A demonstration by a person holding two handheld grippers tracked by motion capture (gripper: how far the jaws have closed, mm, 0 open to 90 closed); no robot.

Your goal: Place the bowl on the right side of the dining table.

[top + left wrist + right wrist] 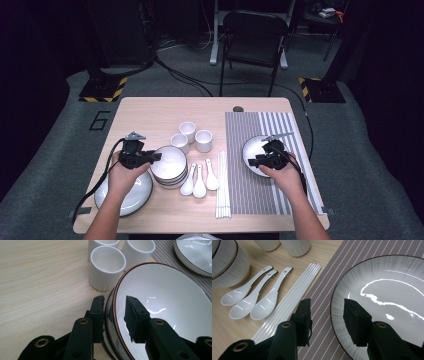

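A stack of white bowls with brown rims stands left of the table's middle. My left gripper reaches it from the left. In the left gripper view the left gripper straddles the top bowl at its rim, one jaw outside and one inside, with gaps on both sides. A dark-rimmed plate lies on the striped placemat. My right gripper sits at its near edge. The right gripper stands open across the plate rim, one jaw over the mat.
Three white cups stand behind the bowls. Three spoons and white chopsticks lie between bowls and mat. A large plate lies under my left hand near the front edge. A chair stands beyond the table.
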